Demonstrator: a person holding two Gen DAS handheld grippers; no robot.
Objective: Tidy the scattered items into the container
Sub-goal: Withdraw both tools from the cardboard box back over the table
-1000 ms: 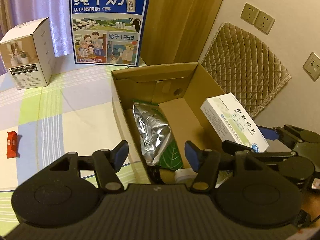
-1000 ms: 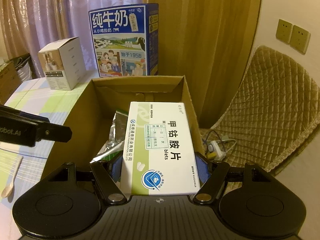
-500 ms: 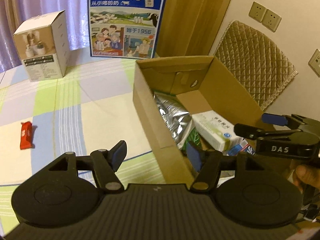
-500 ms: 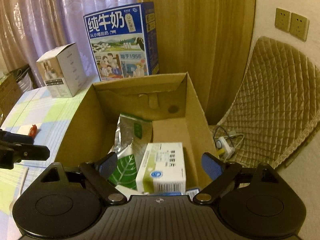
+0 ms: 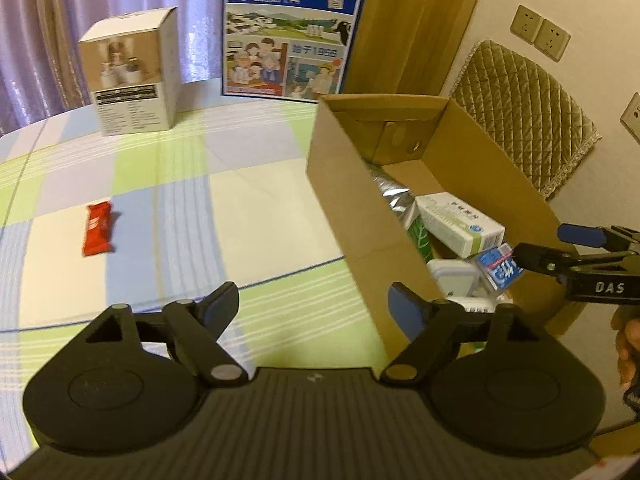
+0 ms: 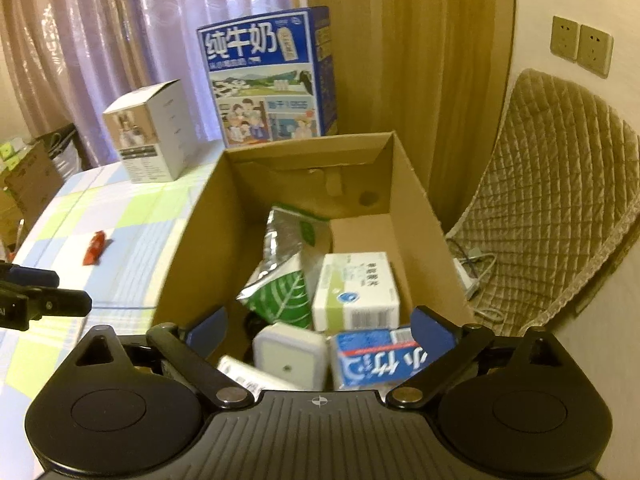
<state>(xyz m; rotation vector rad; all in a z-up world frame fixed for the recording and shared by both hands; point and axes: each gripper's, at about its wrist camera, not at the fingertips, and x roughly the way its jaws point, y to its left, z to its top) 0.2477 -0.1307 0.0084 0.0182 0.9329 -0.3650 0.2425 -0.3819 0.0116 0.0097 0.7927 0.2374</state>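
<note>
The open cardboard box holds a white-and-green medicine box, a silver-and-green foil bag, a blue pack and a white square case. My right gripper hovers over the box's near end, its jaws opening, with nothing between the pads. My left gripper is above the tablecloth by the box's left wall, its jaws also opening and empty. A red snack bar lies alone on the table to the left.
A tall blue milk carton and a white-and-brown box stand at the table's far side before purple curtains. A quilted chair and a floor power strip are right of the box. A hand shows at the right edge.
The right gripper let go of the medicine box, which now lies in the cardboard box, and drew back. The left gripper slid left from over the box to the table, jaws wider.
</note>
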